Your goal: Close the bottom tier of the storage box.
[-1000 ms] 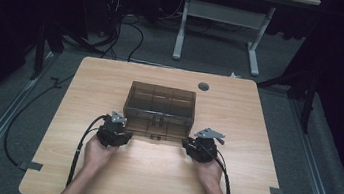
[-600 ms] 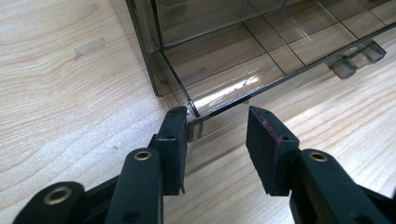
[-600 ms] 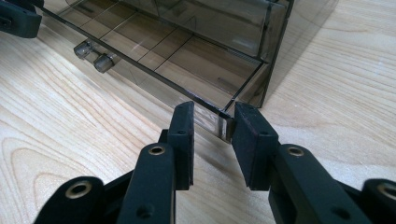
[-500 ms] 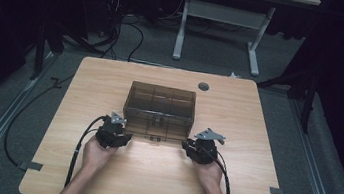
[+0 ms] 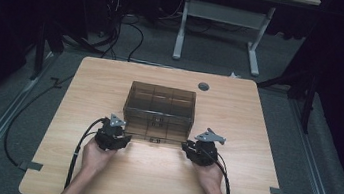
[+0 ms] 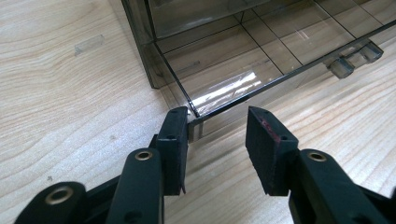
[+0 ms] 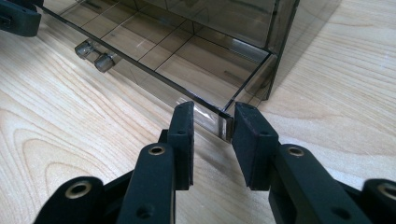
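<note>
Left gripper and right gripper part-open, each straddling near corner of smoky transparent plastic compartment box, unclamped; lift or opening not begun

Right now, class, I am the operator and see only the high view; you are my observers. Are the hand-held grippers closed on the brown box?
Observer: No. In the left gripper view, the left hand-held gripper is open. One pad seems to rest against a corner of the box's front panel, and the other stands apart.
Operator: And the right one?
Observer: The right hand-held gripper is open too, with the panel's other corner between its pads.
Operator: Anything on that panel's edge?
Observer: Two small clear latches stick out from it, side by side.
</note>
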`<move>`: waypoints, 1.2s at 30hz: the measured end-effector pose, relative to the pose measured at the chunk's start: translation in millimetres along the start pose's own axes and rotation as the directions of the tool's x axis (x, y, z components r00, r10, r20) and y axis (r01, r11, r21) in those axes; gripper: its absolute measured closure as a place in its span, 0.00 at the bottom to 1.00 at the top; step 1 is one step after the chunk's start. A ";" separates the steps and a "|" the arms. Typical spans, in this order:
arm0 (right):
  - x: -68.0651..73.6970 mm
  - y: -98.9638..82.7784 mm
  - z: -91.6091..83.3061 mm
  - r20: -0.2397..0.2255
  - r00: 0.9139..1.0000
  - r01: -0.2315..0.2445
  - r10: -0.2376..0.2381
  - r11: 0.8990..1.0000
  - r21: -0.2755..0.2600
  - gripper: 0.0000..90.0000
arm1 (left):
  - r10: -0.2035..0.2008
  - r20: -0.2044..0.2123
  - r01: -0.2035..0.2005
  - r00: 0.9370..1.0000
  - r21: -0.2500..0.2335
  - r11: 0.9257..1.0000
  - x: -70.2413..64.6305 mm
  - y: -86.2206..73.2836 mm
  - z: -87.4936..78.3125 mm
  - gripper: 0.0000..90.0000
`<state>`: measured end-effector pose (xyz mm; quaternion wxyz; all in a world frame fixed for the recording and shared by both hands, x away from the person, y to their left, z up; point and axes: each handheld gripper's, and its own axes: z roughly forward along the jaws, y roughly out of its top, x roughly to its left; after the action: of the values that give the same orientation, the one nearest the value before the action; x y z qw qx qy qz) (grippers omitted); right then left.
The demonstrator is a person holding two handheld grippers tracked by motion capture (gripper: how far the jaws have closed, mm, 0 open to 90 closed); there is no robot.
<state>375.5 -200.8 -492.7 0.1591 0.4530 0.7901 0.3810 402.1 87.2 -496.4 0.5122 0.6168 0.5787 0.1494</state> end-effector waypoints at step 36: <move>8.1 -11.5 -8.7 -0.017 1.000 -0.003 0.003 1.000 -0.003 0.77 | 0.010 0.010 -0.010 1.000 0.001 1.000 -4.7 -8.9 -17.3 0.66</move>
<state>359.2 -201.4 -494.8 0.1525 0.4508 0.7902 0.3861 382.3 89.2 -494.2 0.5138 0.6207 0.5733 0.1486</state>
